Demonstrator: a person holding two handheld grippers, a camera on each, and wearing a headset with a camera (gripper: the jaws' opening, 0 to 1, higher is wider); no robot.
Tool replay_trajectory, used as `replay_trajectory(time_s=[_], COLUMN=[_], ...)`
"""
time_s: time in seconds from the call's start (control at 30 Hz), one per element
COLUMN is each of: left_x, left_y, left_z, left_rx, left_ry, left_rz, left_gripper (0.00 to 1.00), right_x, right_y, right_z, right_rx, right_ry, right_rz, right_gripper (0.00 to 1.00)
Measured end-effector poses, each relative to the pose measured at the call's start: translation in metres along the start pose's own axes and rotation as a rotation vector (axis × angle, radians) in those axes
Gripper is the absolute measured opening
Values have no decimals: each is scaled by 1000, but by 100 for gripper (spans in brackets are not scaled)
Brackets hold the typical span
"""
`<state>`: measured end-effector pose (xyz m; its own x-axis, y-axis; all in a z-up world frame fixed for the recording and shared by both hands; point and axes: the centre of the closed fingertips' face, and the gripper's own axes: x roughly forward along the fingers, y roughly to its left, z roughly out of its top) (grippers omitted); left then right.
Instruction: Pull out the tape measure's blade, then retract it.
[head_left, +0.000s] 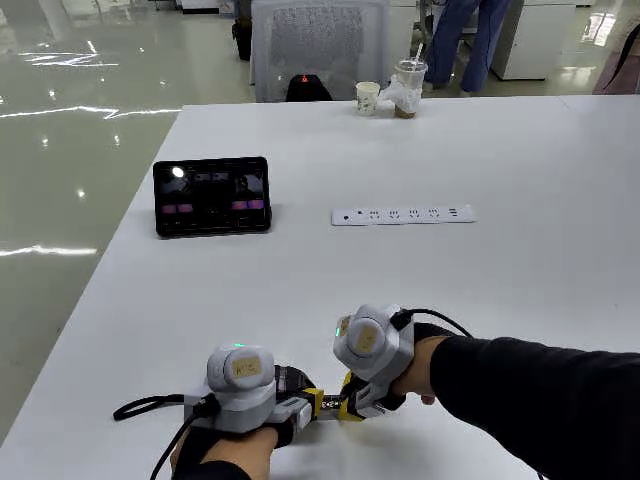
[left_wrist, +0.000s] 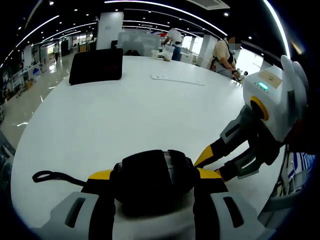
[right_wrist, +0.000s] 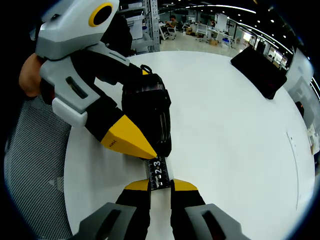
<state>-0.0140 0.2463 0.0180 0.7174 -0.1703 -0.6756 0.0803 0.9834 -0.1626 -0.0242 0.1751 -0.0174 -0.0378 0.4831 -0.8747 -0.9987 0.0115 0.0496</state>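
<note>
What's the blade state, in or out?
Out, barely: a short numbered stretch of blade runs from the tape measure case into the shut right gripper.

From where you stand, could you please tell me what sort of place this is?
Most likely an open-plan office or lab. There is a large white table with a power strip and paper cups on it, a mesh office chair behind it, and a shiny floor.

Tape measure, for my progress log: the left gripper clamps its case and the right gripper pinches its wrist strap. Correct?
No. The right gripper pinches the blade, not the strap; the right gripper view shows it. The left gripper does clamp the case.
</note>
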Motion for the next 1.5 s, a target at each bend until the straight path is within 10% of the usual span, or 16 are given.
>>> replay_trajectory(time_s=[1.5], left_x=[-1], left_y=[0], left_z=[-1], left_rx=[-4], left_ry=[-1], left_rz=[-11], left_gripper=[58], right_x=[11], right_y=[4], right_z=[21], right_rx=[-7], right_ry=[-57], right_rz=[21], right_gripper=[12])
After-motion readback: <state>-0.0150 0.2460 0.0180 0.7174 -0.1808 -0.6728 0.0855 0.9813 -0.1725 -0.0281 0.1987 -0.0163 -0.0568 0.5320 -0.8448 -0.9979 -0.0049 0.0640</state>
